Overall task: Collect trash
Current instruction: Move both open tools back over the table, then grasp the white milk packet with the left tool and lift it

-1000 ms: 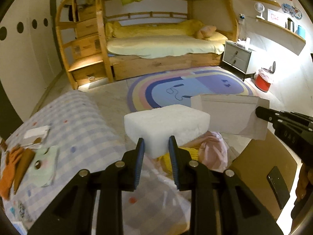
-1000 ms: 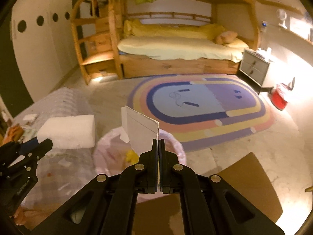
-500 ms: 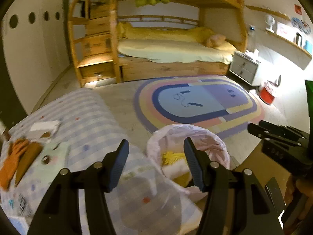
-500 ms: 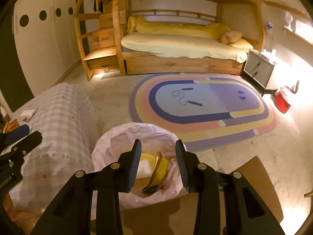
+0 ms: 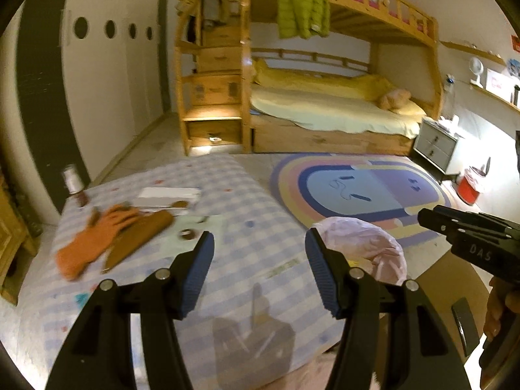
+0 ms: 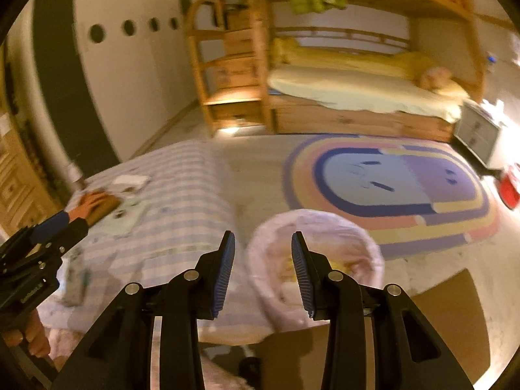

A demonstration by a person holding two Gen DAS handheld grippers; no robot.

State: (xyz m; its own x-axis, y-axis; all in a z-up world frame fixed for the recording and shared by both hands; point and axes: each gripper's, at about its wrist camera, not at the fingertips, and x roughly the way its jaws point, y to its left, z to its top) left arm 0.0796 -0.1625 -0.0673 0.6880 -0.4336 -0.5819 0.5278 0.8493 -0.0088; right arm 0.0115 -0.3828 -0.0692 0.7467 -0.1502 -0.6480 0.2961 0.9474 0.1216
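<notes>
Both tools are standing spread with nothing between their pads: the left tool (image 5: 259, 268) is hanging over the blue-and-white checked cloth tabletop (image 5: 247, 227), and the right tool (image 6: 262, 266) is hovering at the rim of the round bin lined with a pale pink plastic bag (image 6: 317, 256), which is sitting on the floor just beside the tabletop's edge.

The remaining trash appears to be lying at the tabletop's far left: a flat white paper sheet (image 5: 167, 195), small brown scraps (image 5: 188, 234) and a pale green sheet (image 6: 128, 216) beside orange and brown cloth pieces (image 5: 113, 237). The risk from here, in my judgement, is mis-sorting: the cloth is touching the paper, so a hurried pinch could be dragging fabric along with it. Thin flat paper may also be slipping out of the pads. A small silver-capped jar (image 5: 74, 183) standing near the corner could be getting knocked over on the reach.

The right view is showing yellow and white rubbish inside the bag, though blurred; the left view is seeing only the bag's outer rim but is resolving the tabletop items better.
</notes>
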